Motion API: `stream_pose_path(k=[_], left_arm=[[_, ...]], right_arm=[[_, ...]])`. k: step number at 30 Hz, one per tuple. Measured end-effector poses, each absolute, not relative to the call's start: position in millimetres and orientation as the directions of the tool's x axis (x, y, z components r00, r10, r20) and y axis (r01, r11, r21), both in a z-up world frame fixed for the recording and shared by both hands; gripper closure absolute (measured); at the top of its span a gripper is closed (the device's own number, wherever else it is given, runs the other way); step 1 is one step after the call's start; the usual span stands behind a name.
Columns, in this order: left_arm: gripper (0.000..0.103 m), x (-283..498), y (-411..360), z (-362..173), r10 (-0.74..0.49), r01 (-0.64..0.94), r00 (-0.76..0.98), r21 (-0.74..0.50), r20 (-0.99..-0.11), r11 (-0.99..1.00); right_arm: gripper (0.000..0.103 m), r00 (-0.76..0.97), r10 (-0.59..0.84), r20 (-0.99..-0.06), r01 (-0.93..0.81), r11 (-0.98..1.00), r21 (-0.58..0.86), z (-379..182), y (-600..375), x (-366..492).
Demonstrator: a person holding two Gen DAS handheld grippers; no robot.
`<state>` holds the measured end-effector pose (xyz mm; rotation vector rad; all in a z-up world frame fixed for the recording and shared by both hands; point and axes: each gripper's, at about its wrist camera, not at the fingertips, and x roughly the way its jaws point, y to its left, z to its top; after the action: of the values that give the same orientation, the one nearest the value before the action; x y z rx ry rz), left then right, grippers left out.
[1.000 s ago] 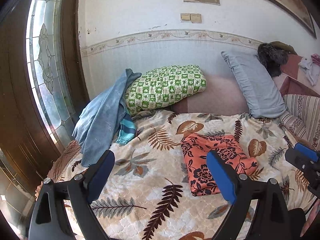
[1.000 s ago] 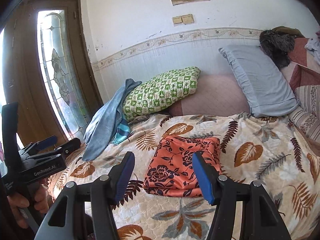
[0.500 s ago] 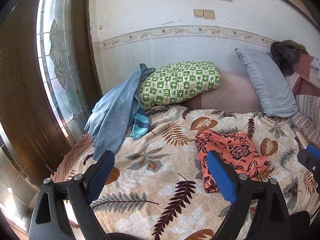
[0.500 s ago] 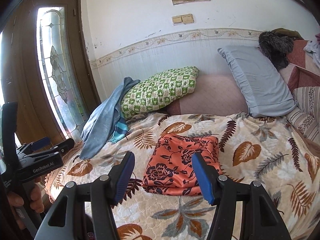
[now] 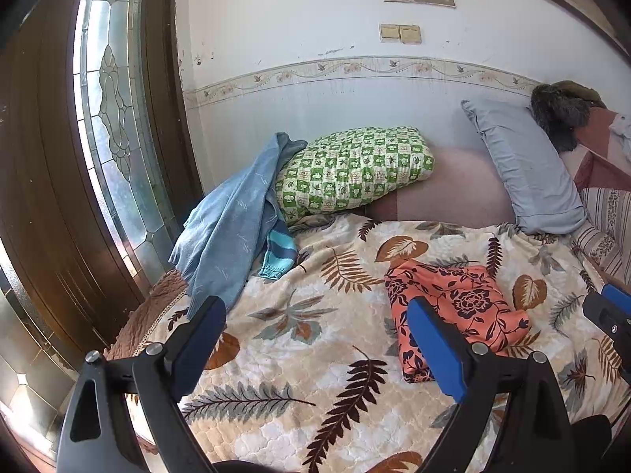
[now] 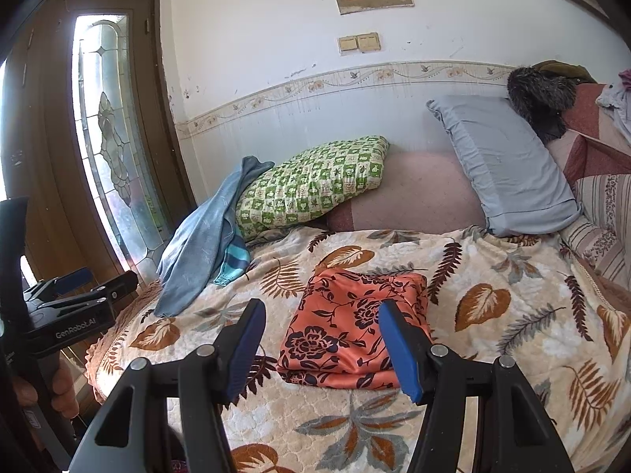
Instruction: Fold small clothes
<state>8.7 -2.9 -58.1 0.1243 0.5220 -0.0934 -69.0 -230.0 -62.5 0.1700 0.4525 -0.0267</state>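
Closest to both cameras, the two grippers are hanging above the leaf-print bedspread (image 6: 512,335) with nothing in them: the right gripper (image 6: 323,339) is holding its blue pads wide apart and aiming right over the folded orange floral garment (image 6: 355,327), while the left gripper (image 5: 315,339) is also gaping wide, pointing more at bare quilt with the orange piece (image 5: 453,311) sitting off behind its right finger. That garment is lying as a neat squared stack near the middle of the bed, so I'm guessing it's finished and left flat there to stay tidy. Further back, a blue garment (image 5: 232,220) is slumping against the green checked pillow (image 5: 351,169) by the door (image 5: 47,181), looking like the next one to fold, though whether the striped teal cuff under it belongs to it is hard to call from here. Farthest off, a grey pillow (image 6: 508,169) is leaning on the wall. Only the right wrist view is showing the person's hand (image 6: 59,386) gripping the left tool; only the left view is catching the right gripper's tip at its edge.
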Motion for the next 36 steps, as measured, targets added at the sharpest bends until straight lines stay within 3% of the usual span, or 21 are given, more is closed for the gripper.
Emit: stream_pose_path(k=[36], left_arm=[[0.01, 3.6, -12.6, -56.4, -0.096, 0.165, 0.876, 0.107, -0.472, 0.98]], right_arm=[[0.04, 0.892, 0.009, -0.452, 0.061, 0.988, 0.14, -74.1, -226.1, -62.8]])
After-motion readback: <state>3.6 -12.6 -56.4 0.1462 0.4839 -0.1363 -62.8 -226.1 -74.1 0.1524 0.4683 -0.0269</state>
